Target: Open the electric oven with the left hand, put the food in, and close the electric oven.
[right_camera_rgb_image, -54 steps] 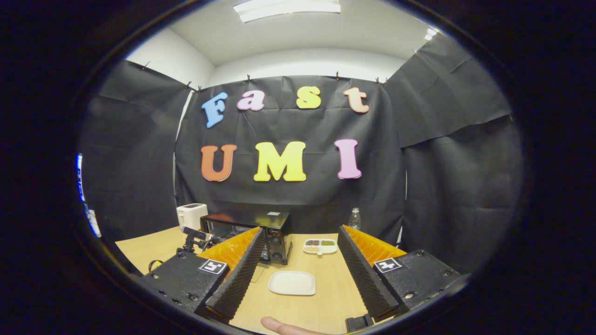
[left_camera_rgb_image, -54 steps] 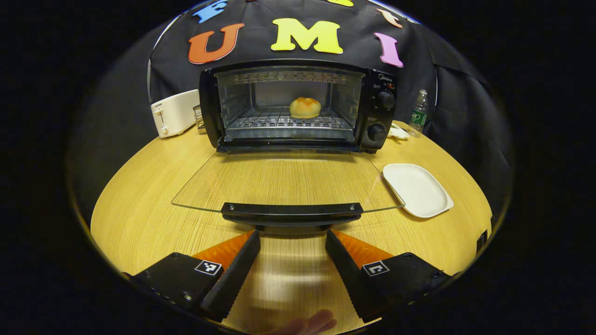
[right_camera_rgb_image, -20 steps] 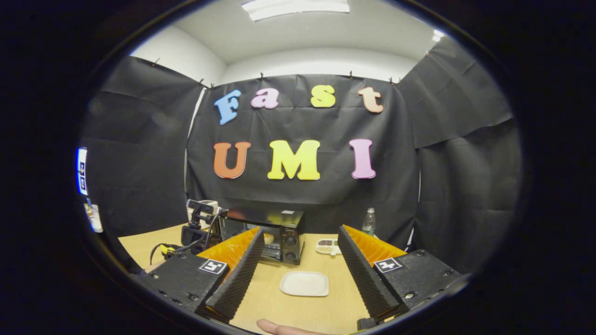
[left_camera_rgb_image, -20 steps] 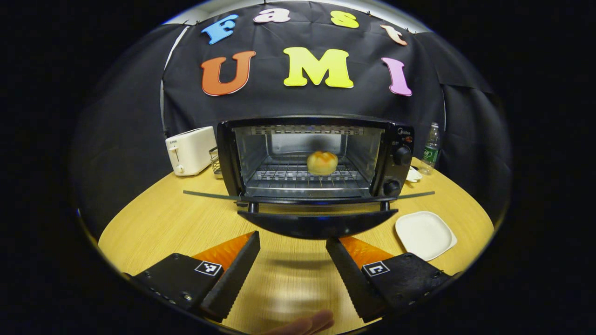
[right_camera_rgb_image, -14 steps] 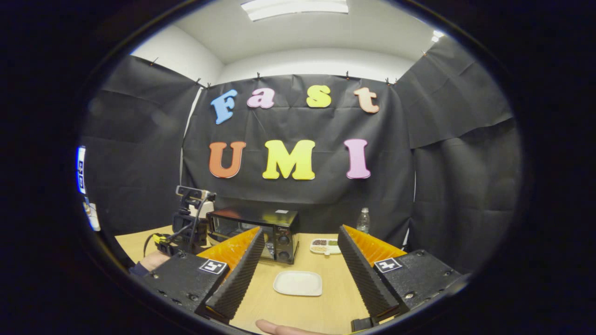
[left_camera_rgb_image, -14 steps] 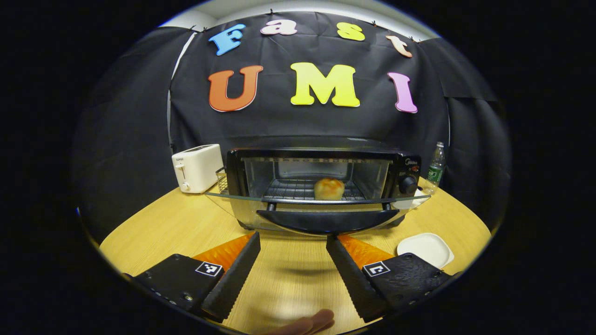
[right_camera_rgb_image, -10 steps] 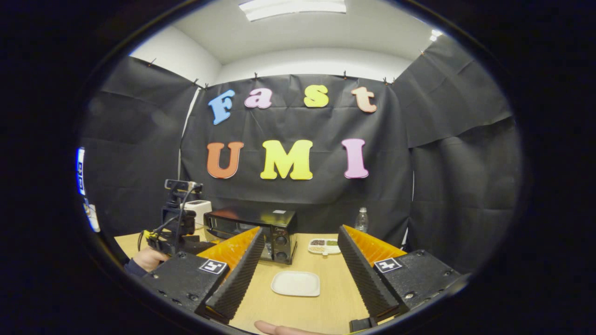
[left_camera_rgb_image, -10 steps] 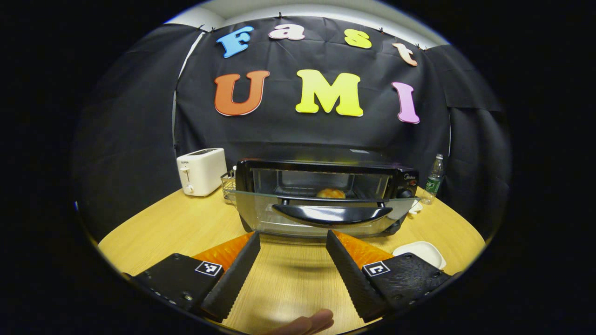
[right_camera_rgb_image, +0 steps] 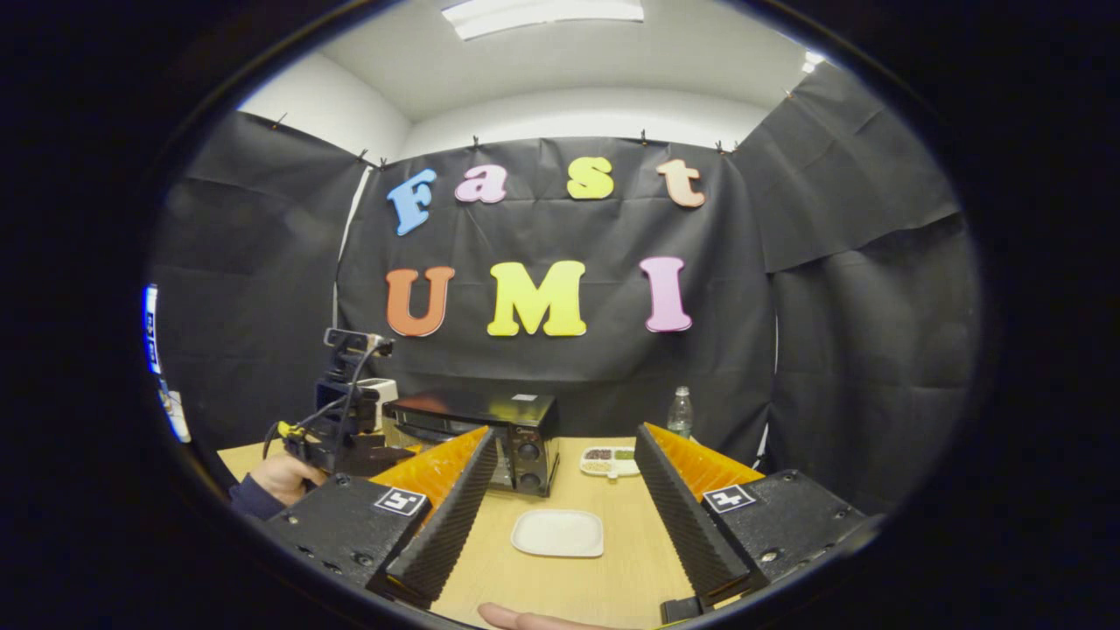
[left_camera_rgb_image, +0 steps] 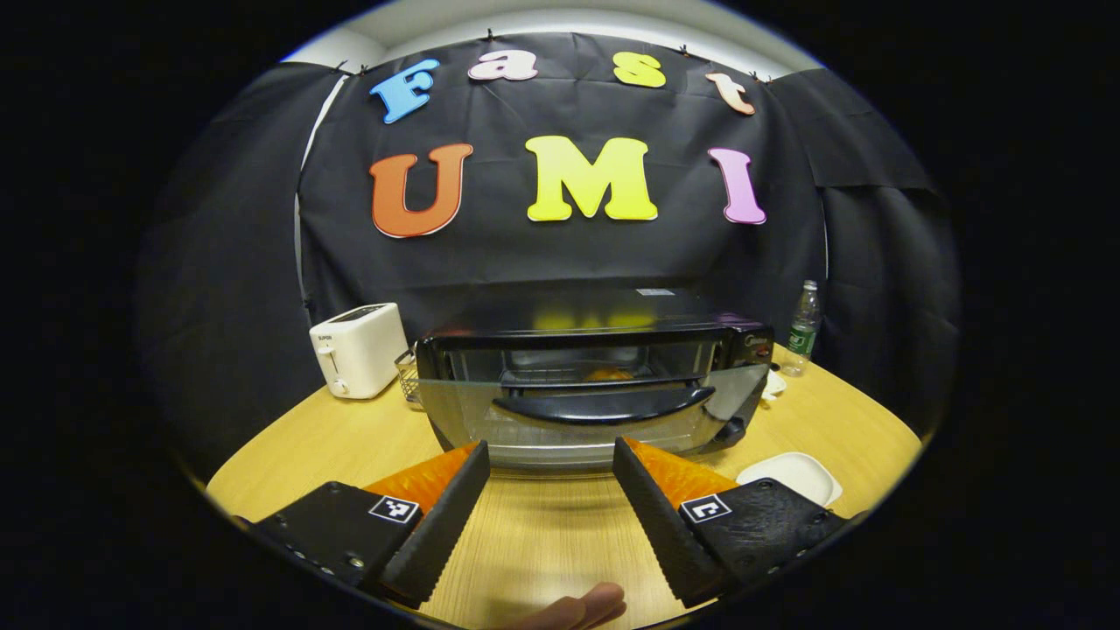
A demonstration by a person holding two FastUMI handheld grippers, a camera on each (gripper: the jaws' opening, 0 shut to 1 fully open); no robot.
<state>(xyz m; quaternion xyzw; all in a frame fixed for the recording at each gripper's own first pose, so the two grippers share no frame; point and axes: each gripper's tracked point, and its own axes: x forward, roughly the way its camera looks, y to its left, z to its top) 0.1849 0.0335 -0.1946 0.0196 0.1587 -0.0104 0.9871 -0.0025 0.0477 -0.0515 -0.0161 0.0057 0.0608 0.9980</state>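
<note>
We have the left tongs (left_camera_rgb_image: pixel 547 490) spread wide, holding nothing, set just below the glass door (left_camera_rgb_image: pixel 577 411) of the electric oven (left_camera_rgb_image: pixel 595 376). The door is tilted, most of the way up, with a gap at its top edge; its dark handle (left_camera_rgb_image: pixel 604 405) sits above and between the fingers (left_camera_rgb_image: pixel 437 516). Whether the fingers touch the door's lower face we cannot tell.

The food, a bun (left_camera_rgb_image: pixel 608 374), lies on the rack inside, glimpsed through the gap.

The right tongs (right_camera_rgb_image: pixel 564 499) are likewise wide apart and empty, held back over the desk (right_camera_rgb_image: pixel 560 586), well apart from the oven. Below them sits a white plate (right_camera_rgb_image: pixel 558 533), bare. In the right gripper view a hand (right_camera_rgb_image: pixel 280 477) holds the other gripper beside the oven's front.

Our judgement: only the closing is left.

Risks:
- Door not gripped, only nudged; if the push ends early it could drop back open.
- A hard shove may slide the light oven back toward the toaster (left_camera_rgb_image: pixel 357 348) and the wire rack beside it.
- Fingers slipping off the smooth glass, striking the handle or control side.
</note>
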